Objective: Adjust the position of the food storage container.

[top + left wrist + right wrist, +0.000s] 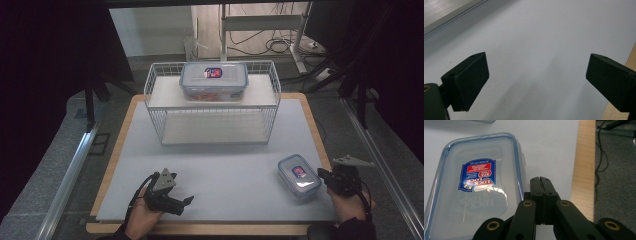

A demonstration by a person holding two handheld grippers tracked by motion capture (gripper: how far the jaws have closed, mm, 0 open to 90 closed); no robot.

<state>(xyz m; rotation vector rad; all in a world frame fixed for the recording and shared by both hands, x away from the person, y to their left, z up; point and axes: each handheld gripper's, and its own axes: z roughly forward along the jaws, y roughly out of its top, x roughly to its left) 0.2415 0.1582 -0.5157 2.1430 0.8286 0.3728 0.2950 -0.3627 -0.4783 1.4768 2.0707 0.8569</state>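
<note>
We see a pale grey mat [220, 165] covering a wooden table [314, 127], with a strip of bare wood left along each edge. At the far middle stands a white wire rack [212, 102] with a large clip-lid container [214, 80] on its top shelf. A small clip-lid container [299, 176] with a blue-and-red label lies flat on the mat at the near right, close to the mat's right edge.

Our left gripper [189, 200] sits at the near left, just inside the mat's near edge; in the left gripper view its jaws stand wide apart over bare mat, gripping nothing. Our right gripper [320, 174] sits at the table's right edge, just beside the small container; in the right gripper view its jaws are pressed together with nothing between them, their tips next to the container's right rim, though we cannot tell if they touch it.

Between the two grippers and the rack, a broad stretch of mat lies open.
</note>
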